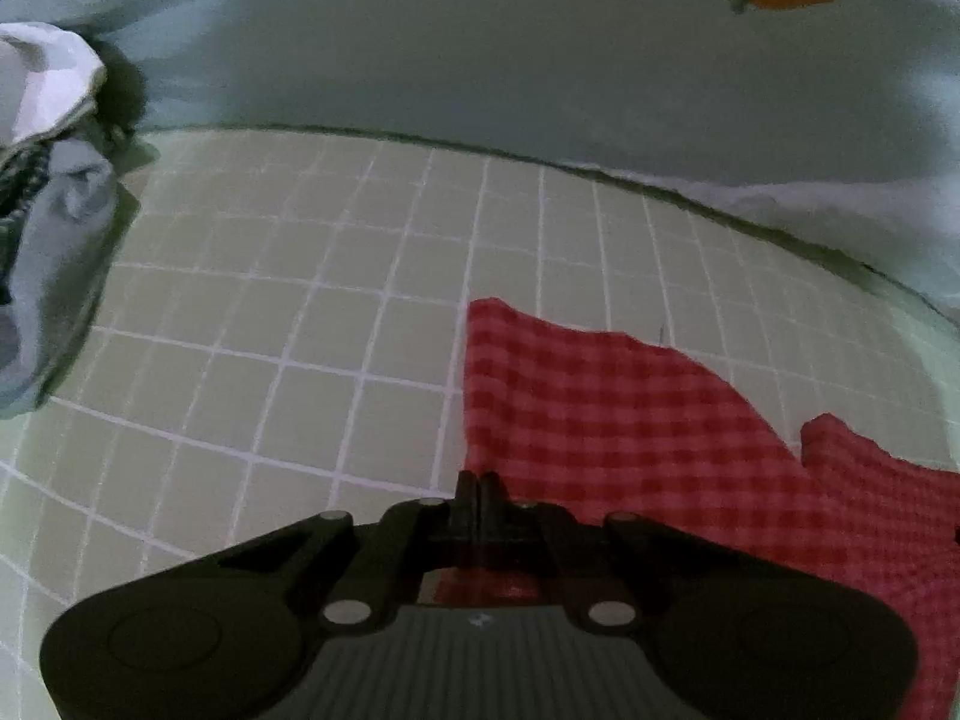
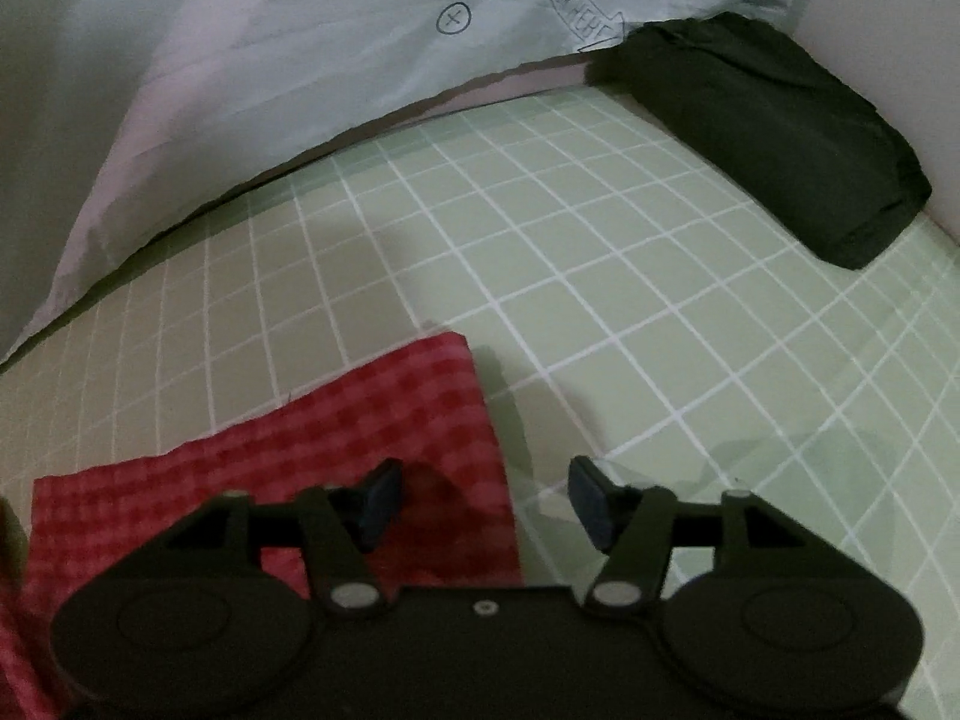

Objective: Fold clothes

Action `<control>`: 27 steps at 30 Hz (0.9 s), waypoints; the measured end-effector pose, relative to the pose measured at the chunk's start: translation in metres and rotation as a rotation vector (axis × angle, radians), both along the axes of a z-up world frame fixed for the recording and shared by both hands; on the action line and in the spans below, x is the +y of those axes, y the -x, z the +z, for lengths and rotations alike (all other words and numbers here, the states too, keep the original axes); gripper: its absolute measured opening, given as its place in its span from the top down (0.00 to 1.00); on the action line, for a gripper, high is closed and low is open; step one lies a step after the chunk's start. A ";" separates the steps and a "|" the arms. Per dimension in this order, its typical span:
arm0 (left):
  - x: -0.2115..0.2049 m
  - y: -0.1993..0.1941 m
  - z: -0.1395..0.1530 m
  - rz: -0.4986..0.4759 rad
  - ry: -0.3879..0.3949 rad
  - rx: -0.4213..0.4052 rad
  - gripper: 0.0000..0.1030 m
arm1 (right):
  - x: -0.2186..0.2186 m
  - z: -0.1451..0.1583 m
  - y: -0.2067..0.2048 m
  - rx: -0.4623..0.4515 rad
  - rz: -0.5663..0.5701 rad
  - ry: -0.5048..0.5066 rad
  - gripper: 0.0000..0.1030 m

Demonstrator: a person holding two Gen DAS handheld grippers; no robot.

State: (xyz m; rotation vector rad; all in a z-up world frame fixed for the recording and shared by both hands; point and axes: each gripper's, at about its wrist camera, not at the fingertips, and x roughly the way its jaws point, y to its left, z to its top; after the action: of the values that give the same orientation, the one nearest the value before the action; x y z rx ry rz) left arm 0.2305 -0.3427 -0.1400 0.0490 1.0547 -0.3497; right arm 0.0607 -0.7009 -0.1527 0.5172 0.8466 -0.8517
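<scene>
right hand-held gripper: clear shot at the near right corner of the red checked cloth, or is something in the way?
Probably yes. The right hand-held gripper stands open over the red checked cloth, whose right edge lies between its fingers. Nothing covers that corner; the folded dark garment lies far off at the green grid mat's far side.

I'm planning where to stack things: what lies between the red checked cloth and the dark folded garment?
In the right wrist view, only bare green grid mat separates the red checked cloth from the dark folded garment.
</scene>
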 end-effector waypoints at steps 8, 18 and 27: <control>0.066 0.027 0.020 0.158 -0.024 -0.023 1.00 | 0.002 0.008 0.013 0.075 0.013 0.095 1.00; 0.094 0.074 -0.002 0.201 -0.024 0.073 0.98 | 0.027 0.027 0.019 0.078 0.035 0.171 0.63; 0.096 0.056 -0.006 0.233 0.005 0.087 0.80 | 0.040 0.020 0.001 0.092 0.066 0.136 0.34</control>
State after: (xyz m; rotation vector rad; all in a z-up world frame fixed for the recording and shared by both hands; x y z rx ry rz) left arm 0.1744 -0.2469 -0.1457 -0.0939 1.1330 -0.1439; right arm 0.0601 -0.6606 -0.1331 0.3312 0.8778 -0.8704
